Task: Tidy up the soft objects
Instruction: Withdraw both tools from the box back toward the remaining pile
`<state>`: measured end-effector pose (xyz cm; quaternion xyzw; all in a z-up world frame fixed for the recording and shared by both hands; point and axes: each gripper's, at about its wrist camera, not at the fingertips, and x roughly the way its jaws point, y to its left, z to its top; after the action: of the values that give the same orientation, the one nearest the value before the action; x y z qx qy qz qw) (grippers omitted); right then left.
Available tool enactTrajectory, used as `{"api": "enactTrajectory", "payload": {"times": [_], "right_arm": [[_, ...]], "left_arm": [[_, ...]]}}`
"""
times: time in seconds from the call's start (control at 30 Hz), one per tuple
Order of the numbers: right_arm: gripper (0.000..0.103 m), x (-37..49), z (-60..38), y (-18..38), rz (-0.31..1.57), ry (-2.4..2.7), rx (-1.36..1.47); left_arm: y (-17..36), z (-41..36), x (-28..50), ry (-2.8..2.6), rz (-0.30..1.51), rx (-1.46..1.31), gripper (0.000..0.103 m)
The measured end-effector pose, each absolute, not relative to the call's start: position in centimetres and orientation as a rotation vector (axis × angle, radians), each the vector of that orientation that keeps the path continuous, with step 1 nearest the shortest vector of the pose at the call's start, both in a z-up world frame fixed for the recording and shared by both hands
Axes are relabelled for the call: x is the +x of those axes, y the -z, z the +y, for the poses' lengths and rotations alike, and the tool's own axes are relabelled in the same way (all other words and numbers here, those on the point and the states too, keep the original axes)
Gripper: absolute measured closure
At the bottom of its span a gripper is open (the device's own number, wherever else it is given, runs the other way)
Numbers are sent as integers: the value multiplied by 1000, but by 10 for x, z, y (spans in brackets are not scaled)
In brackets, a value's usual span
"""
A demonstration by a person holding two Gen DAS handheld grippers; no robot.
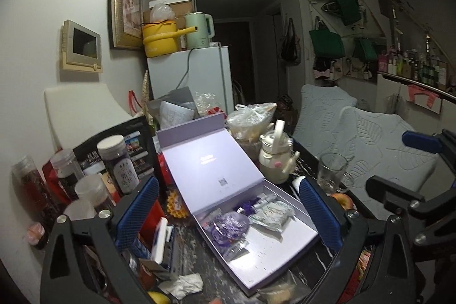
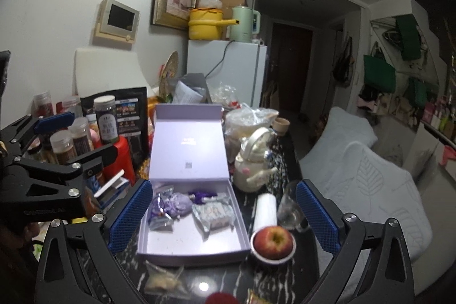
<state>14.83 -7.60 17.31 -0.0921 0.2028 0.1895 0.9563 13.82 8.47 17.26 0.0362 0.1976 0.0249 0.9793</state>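
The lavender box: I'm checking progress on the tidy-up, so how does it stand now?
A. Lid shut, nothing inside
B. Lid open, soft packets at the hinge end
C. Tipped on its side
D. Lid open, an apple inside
B: the lavender box lies flat with its lid raised, and soft packets sit inside near the hinge; the apple rests outside it.

A lavender gift box (image 2: pixel 189 244) stands open, and its raised lid (image 2: pixel 188 144) carries a small pale logo line too faint to read and a small square QR code beneath it. A dark jar (image 2: pixel 106 118) with a white label bears vertical Chinese characters, too blurred to make out. A black packet (image 2: pixel 134 116) behind it shows printed panels with illegible small text.
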Motion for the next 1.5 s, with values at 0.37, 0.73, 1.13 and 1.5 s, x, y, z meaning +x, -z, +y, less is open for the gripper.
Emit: {"api": "enactTrajectory", "payload": {"times": [0.37,0.73,1.13,1.5], "right_arm": [[1,122,-100,-128,456,-362,-115],[1,99,-118,-84,516,-252,-86],[1,70,-133,-51,581,-256,-84],[1,63,-167,1,729,-265,-18]], "left_arm": [[-133,74,113,34,475,34,2],[-92,66,94,96,532,-5,2],[-50,46,84,186,638,-18,2],[-20,23,79,209,719,12,2]]}}
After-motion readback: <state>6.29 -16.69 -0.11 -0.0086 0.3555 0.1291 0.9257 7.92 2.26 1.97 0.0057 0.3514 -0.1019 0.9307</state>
